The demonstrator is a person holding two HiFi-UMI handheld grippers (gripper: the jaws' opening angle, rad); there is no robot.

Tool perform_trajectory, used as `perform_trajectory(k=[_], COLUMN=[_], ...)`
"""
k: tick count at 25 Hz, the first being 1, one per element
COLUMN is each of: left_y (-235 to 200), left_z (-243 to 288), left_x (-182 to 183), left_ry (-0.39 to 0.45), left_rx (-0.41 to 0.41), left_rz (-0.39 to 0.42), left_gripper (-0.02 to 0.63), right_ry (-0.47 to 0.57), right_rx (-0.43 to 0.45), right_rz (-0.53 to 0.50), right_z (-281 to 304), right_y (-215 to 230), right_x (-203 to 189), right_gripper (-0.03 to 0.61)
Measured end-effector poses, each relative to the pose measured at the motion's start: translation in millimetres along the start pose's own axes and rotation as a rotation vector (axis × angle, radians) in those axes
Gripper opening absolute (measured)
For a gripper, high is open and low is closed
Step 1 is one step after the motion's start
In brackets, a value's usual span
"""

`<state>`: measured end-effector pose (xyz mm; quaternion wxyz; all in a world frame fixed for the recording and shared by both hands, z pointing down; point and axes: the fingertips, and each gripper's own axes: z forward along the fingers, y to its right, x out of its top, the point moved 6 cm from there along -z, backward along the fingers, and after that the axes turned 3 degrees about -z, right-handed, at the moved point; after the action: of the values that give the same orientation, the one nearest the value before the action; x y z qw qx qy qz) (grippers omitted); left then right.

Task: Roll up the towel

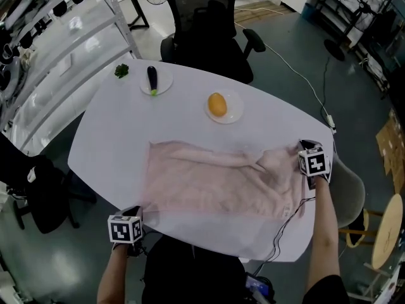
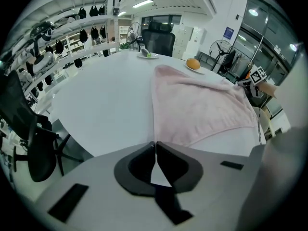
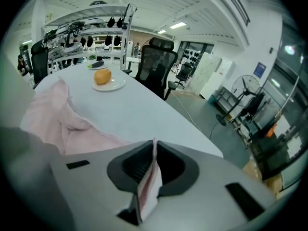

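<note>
Towel pinched by closed right tool, seemingly also by closed left tool; plates hold orange, aubergine.

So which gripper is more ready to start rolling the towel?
Right. The right gripper is shut on a corner of the towel, pink cloth showing between its jaws. The left gripper is shut at the near corner, but I cannot tell whether it caught cloth.
</note>
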<state>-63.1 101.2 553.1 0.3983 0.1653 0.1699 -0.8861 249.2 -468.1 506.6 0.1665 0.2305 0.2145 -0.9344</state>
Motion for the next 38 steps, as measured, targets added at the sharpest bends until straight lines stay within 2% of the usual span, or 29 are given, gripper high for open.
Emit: perform_trajectory(k=[9,17,19,21,23,25,31,38], left_y=[-12,-14,-15,-15,-13,-13,-10,2], left_z=[-12,-2,-3,-4,-7,-9,-9,6], left_x=[-29,-33,-32,-28,-20,-7,46,108], left_ry=[-0.083,-0.110,-0.107,-0.104,-0.094,-0.068,0.041,0.134], left_rx=[0.074,0.090,0.084,0.058,0.014,-0.017,-0.061,-0.136], left_rz=[0.025,0.037,0.041,0.040,0.032,0.041,0.146,0.278], left_gripper=[0.025,0.025,0.034,0.109,0.209,0.247,0.255,0.255], right_ry=[-0.056,-0.084,-0.079,-0.074,-0.061,-0.042,0.019,0.036], right_rx=[-0.053,-0.060,-0.075,-0.102,-0.118,-0.122,-0.109,-0.107], right_rz=[-0.023,-0.004,-0.002,0.007,0.044,0.087,0.125,0.190], right_z=[41,67,65,60,53,43,-2,-54], right_y=[23,22,24,29,34,37,28,1], right_x=[3,1,0,1,4,9,20,-3], right_gripper=[0.035,0.037,0.061,0.136,0.199,0.207,0.225,0.225])
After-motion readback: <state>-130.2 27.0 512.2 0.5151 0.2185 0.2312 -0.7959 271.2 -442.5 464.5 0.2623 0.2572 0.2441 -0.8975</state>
